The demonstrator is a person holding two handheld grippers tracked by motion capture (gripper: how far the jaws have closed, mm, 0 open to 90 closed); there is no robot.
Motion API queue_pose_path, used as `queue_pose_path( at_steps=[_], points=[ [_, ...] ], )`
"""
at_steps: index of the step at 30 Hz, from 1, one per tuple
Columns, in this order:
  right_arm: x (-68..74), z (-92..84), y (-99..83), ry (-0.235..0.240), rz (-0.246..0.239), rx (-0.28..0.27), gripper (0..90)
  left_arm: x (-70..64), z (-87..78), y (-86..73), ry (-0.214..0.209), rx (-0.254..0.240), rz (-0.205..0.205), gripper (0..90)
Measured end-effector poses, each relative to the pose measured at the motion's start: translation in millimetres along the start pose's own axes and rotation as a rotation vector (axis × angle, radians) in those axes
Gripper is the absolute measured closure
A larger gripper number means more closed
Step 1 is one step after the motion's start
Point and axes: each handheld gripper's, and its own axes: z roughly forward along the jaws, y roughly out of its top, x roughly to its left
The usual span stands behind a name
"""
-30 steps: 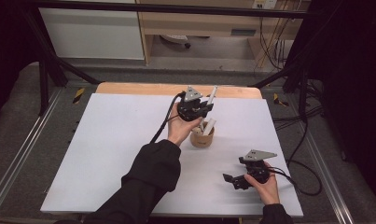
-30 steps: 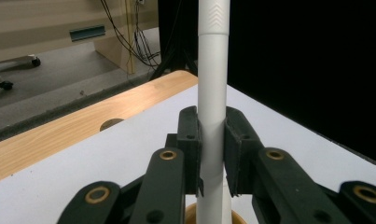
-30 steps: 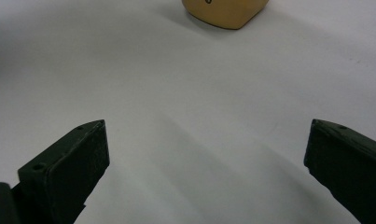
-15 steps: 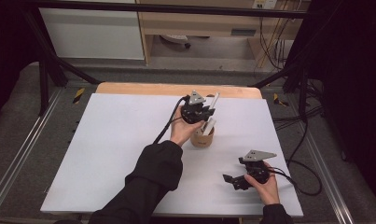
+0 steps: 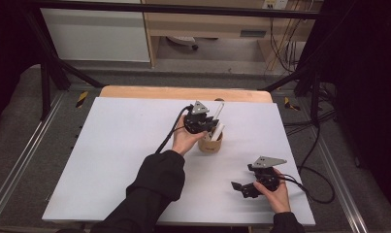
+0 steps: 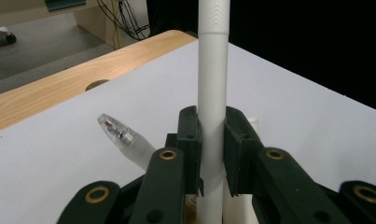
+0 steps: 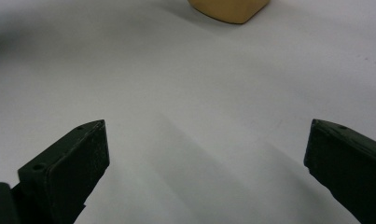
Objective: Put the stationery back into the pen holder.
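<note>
The left gripper [image 5: 208, 124] sits lower than a second ago — it has come down over the tan cup [image 5: 210, 143], carrying the white pen [image 6: 212, 93] with it. Its jaws are clamped on the pen's barrel, one pad on each side, and the pen stands nearly upright between them, its upper end rising well above the pads. That descent suggests the pen is being lowered into the cup; its lower end looks to be at or inside the rim, though the gripper hides the exact spot.

The cup lies directly beneath this gripper and already holds other pens: one with a clear tip [image 6: 116, 132] leans out just left of the jaws, and another white barrel [image 6: 252, 125] peeps up behind the right pad.

The right gripper [image 5: 246, 188] rests on the white table [image 5: 110, 160] — jaws spread wide, nothing between them, the cup ahead of it and well apart.
</note>
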Motion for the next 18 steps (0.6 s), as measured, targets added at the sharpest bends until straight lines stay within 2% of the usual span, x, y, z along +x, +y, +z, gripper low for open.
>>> queue_pose_path(
  at_steps=[8, 18],
  points=[
    [-0.1, 0.1, -0.1, 0.001, -0.005, 0.000, 1.0, 0.2, -0.3, -7.7, -0.008, 0.020, 0.002, 77.6],
    [0.1, 0.7, -0.2, 0.002, -0.006, 0.001, 1.0, -2.6, -0.3, -9.0, -0.009, 0.061, 0.034, 75.8]
  ],
)
